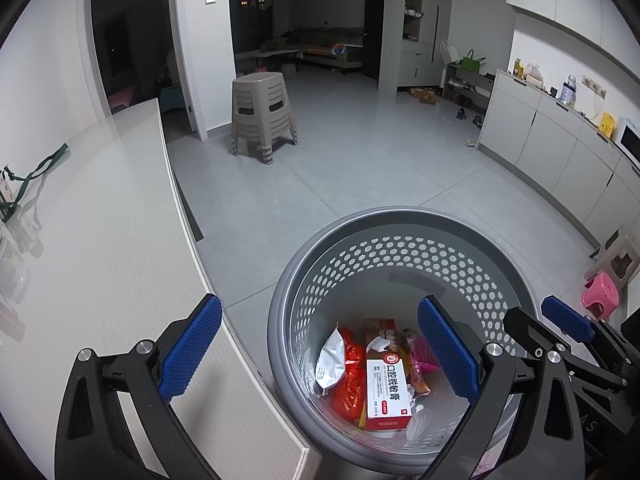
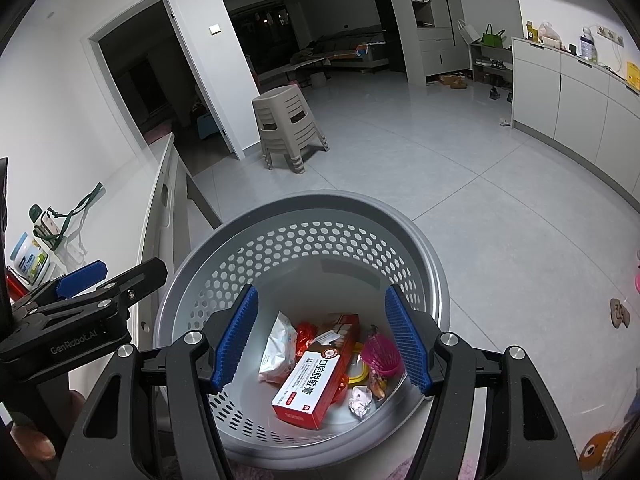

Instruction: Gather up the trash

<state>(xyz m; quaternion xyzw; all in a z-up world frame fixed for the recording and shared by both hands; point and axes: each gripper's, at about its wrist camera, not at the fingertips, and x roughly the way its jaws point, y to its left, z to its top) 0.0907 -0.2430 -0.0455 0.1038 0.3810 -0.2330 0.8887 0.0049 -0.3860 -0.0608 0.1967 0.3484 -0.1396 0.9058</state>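
Left wrist view: the left gripper (image 1: 320, 354) stands wide with nothing between its pads, over the table (image 1: 120, 248) edge and the bin (image 1: 400, 224). The trash (image 1: 386, 388) — a red-and-white box, wrappers — lies on the bin floor.

Right wrist view: the right gripper (image 2: 322, 340) — wide, empty — hangs above the bin (image 2: 312, 204), trash (image 2: 310, 386) below it.
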